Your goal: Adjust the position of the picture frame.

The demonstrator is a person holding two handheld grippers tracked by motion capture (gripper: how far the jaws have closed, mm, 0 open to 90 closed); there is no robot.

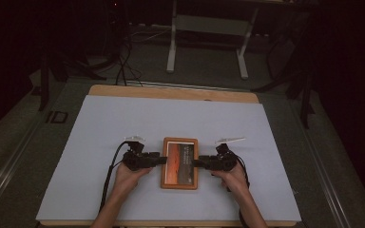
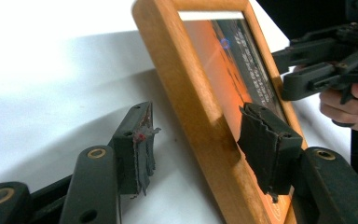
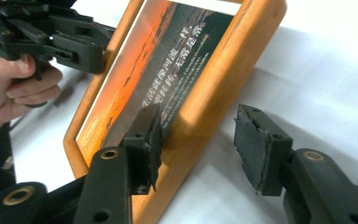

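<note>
Left gripper (image 2: 193, 149): jaws standing wide apart, reaching in across the left side rail of the picture frame (image 2: 200, 116); one pad lying over the glass side, the other hanging clear of the rail over the sheet, with a gap showing between that pad and the wood
Right gripper (image 3: 198, 140): jaws also standing wide, straddling the right side rail of the picture frame; one pad sitting over the glass beside the printed text, the other standing off to the outside with white sheet showing in the gap
Grip: neither pair of pads is pressing on the wood from both sides
Picture frame: lying flat on the white sheet (image 1: 100, 128), sitting between the two grippers, its long sides facing them, each rail running between a pair of jaws
Picture: orange and dark print with pale lettering, facing up under the glass
Hands: left hand (image 1: 128, 176) and right hand (image 1: 230, 178) holding the grippers level, just beside the frame's two sides
Table (image 1: 171, 92): wooden edge showing beyond the far end of the sheet
</note>
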